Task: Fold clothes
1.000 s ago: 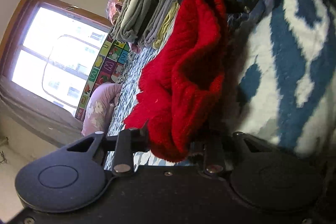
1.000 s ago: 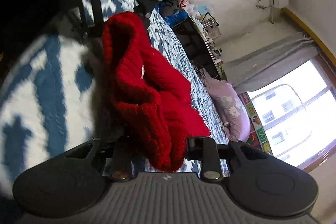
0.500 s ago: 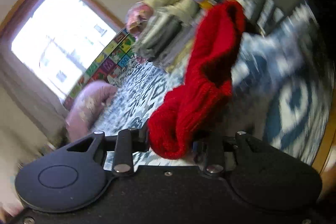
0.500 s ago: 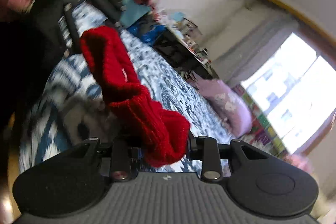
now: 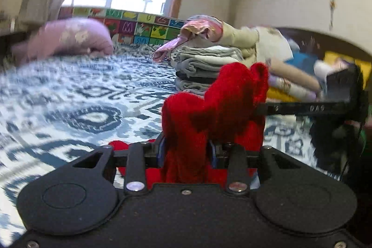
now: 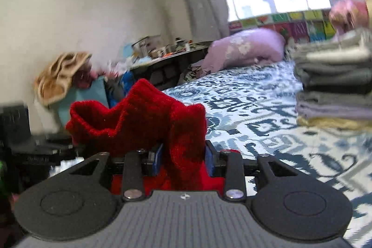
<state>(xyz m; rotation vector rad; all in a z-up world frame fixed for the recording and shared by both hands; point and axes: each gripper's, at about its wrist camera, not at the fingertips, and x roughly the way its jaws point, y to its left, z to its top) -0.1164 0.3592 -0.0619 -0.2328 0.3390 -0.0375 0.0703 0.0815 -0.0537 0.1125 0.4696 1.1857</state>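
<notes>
A red knitted garment (image 5: 209, 113) is held up above the bed between both grippers. My left gripper (image 5: 187, 151) is shut on one end of it. My right gripper (image 6: 182, 156) is shut on the other end, where the red knit (image 6: 144, 117) bunches over the jaws and hides the fingertips. In the left wrist view the right gripper's black arm (image 5: 307, 107) reaches in from the right to the garment. In the right wrist view the left gripper (image 6: 34, 150) shows at the left edge.
The bed has a blue and white patterned cover (image 5: 76, 104). A stack of folded clothes (image 5: 209, 62) stands on it, also in the right wrist view (image 6: 334, 85). A pink pillow (image 6: 244, 48) lies near the window. A cluttered desk (image 6: 162, 57) stands beside the bed.
Both grippers have swung round fast with the red garment still in them, from sideways views to level ones. The garment now hangs shorter and more bunched between them.
</notes>
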